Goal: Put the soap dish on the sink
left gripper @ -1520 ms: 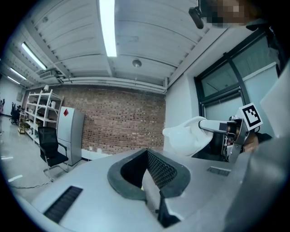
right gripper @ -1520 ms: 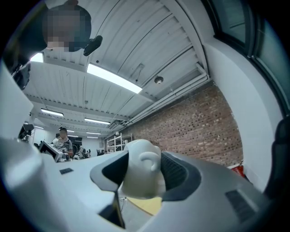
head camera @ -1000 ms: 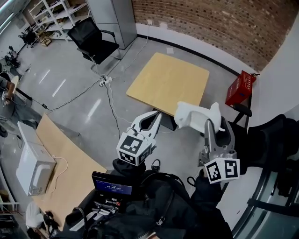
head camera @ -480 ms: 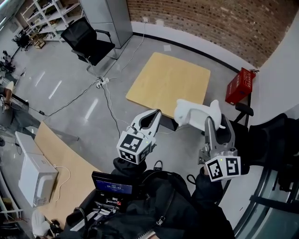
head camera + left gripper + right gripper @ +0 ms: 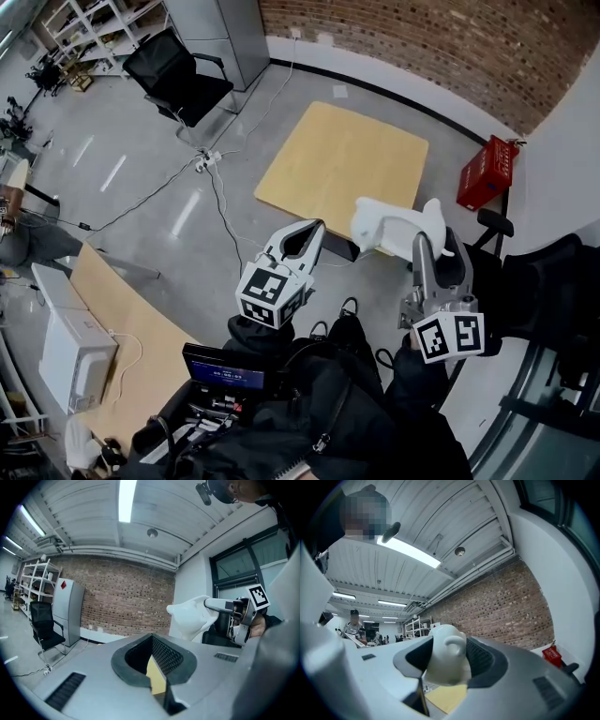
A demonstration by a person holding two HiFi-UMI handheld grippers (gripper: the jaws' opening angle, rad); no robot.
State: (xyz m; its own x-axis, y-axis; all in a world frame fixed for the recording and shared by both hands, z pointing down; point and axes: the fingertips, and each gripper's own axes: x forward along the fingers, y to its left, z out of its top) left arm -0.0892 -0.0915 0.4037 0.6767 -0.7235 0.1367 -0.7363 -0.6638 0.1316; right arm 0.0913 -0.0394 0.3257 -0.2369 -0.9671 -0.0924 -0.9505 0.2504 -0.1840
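Observation:
The soap dish [image 5: 394, 228] is a white, rounded ceramic piece held out in the air over the floor. My right gripper [image 5: 433, 246] is shut on its near end. In the right gripper view the soap dish [image 5: 446, 660] fills the gap between the jaws of the right gripper [image 5: 447, 667]. My left gripper [image 5: 315, 230] hovers to the left of the dish, apart from it, shut with nothing in it. The left gripper view looks past the left gripper [image 5: 153, 641] to the soap dish [image 5: 191, 617] at the right. No sink is in view.
Below the grippers, a square wooden table [image 5: 342, 169] stands on the grey floor. A black office chair [image 5: 183, 80] and floor cables [image 5: 211, 164] are at upper left. A red crate [image 5: 487, 173] sits by the brick wall [image 5: 422, 37]. A white appliance [image 5: 70, 352] rests on a bench at left.
Both grippers have shifted a little across the room together, and the floor, table and chair have slid in the view. The dish stays gripped in the right gripper.

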